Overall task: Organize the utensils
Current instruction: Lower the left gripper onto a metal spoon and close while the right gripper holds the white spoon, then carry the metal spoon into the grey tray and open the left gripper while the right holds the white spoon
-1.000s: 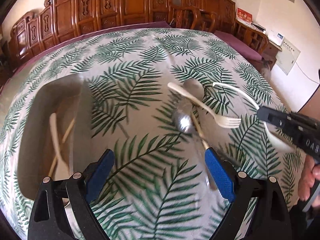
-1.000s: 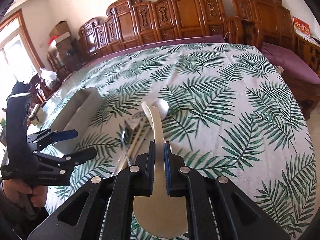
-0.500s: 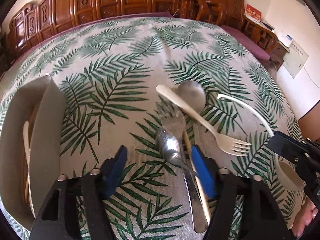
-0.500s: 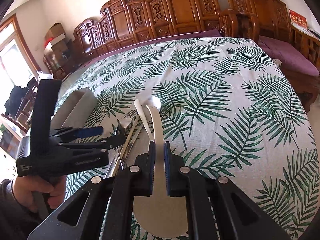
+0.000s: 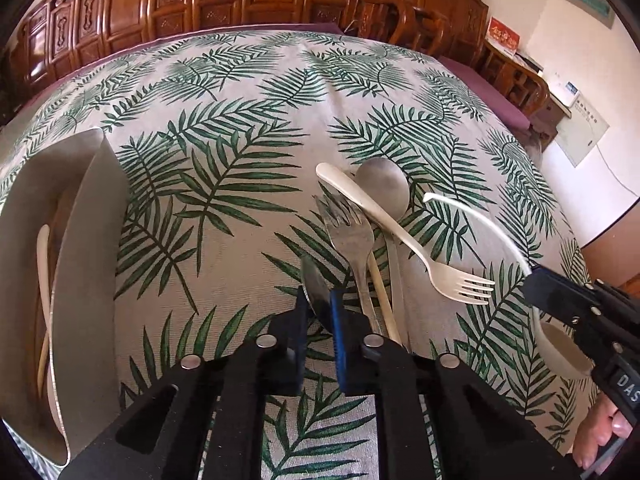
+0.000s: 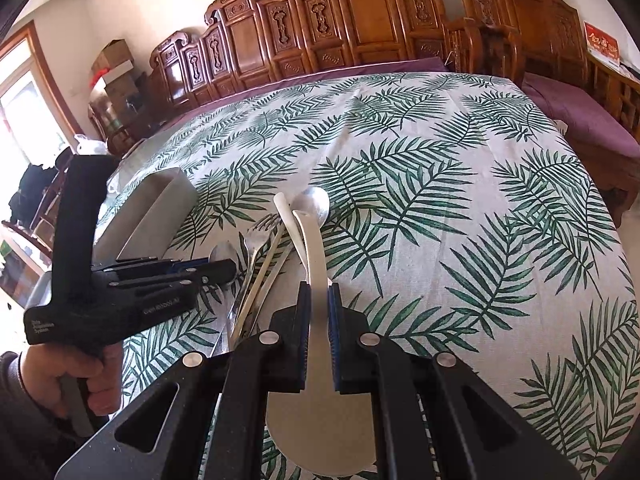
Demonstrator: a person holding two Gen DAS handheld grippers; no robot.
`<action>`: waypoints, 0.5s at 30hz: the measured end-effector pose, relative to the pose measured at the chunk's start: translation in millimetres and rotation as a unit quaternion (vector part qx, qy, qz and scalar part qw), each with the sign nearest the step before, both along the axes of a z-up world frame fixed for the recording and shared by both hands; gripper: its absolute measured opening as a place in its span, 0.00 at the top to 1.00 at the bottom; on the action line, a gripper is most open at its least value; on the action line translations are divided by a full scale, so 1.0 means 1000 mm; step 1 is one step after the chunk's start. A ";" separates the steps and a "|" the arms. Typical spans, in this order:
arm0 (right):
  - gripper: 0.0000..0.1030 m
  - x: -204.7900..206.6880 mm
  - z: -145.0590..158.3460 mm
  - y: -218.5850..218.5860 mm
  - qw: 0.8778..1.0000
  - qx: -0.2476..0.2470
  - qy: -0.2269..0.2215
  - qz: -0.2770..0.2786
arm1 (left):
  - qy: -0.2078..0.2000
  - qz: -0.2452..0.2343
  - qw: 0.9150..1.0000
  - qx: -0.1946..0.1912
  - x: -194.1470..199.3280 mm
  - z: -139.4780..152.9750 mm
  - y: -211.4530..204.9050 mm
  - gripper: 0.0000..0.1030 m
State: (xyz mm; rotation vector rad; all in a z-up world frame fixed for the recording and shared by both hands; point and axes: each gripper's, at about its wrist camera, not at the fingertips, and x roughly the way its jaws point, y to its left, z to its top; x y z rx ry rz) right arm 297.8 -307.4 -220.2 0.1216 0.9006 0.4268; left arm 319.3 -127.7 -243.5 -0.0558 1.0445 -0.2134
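Note:
A pile of utensils lies mid-table: a metal fork (image 5: 352, 236), a large metal spoon (image 5: 382, 190), a cream plastic fork (image 5: 404, 236) and a chopstick (image 5: 382, 296). My left gripper (image 5: 319, 308) is shut on a small metal spoon (image 5: 316, 288) at the pile's near left; it also shows in the right wrist view (image 6: 222, 254). My right gripper (image 6: 317, 304) is shut on a white plastic spoon (image 6: 314, 248) and holds it above the cloth right of the pile; its bowl (image 6: 320, 432) hangs under the jaws.
A grey utensil tray (image 5: 80, 280) stands at the table's left edge and holds a cream utensil (image 5: 43, 264) and chopsticks. The leaf-print tablecloth (image 5: 248, 152) covers the table. Carved wooden chairs (image 6: 360, 20) line the far side.
My left gripper moved forward to the pile and closed from wide open onto the small metal spoon. The right gripper kept its hold on the white spoon and barely moved.

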 end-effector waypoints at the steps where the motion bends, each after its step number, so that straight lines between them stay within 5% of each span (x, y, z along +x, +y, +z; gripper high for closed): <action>1: 0.90 0.000 -0.001 0.001 1.000 -0.001 0.001 0.001 | -0.002 -0.002 1.000 0.000 -0.001 0.002 0.001 0.94; 15: 0.90 -0.007 -0.002 0.031 1.000 -0.010 0.003 0.014 | -0.035 -0.021 0.999 -0.007 -0.024 0.043 0.026 0.99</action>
